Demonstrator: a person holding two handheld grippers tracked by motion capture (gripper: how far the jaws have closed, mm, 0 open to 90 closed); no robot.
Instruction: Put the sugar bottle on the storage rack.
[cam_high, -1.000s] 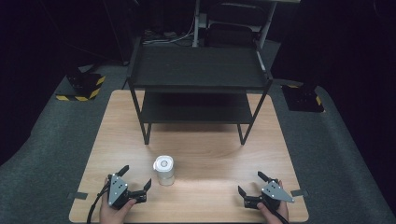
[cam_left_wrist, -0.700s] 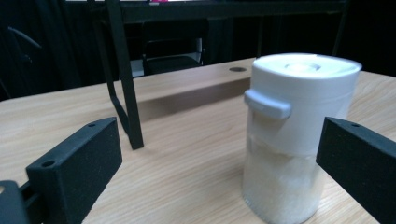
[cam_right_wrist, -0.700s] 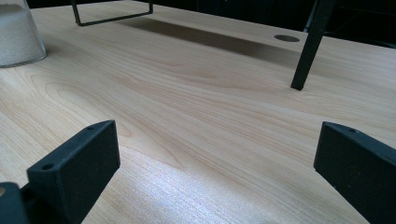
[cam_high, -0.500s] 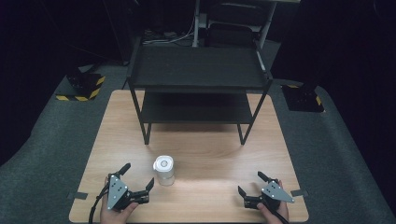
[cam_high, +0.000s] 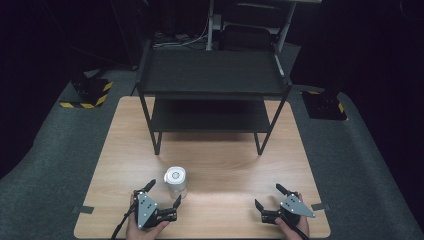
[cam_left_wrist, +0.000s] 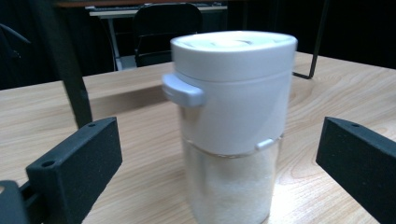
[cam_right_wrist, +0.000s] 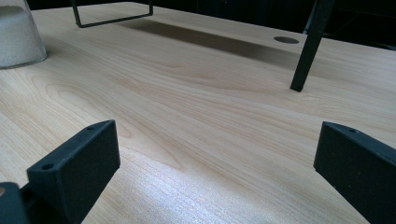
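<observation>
A clear jar with a white lid (cam_high: 176, 181) stands upright on the wooden table (cam_high: 225, 165), left of centre, holding white grains. In the left gripper view the jar (cam_left_wrist: 233, 126) rises close ahead between the two black jaws, touching neither. My left gripper (cam_high: 164, 194) is open just in front of the jar near the table's front edge. My right gripper (cam_high: 270, 196) is open at the front right over bare wood. In the right gripper view the jar's base (cam_right_wrist: 18, 37) sits at the far left.
A black two-tier metal shelf (cam_high: 212, 75) stands on the back half of the table; one leg (cam_right_wrist: 308, 46) is ahead of the right gripper. Tape marks (cam_high: 82, 209) sit at the front corners. Dark carpet surrounds the table.
The left gripper has crept slightly forward toward the jar. The right gripper has barely moved.
</observation>
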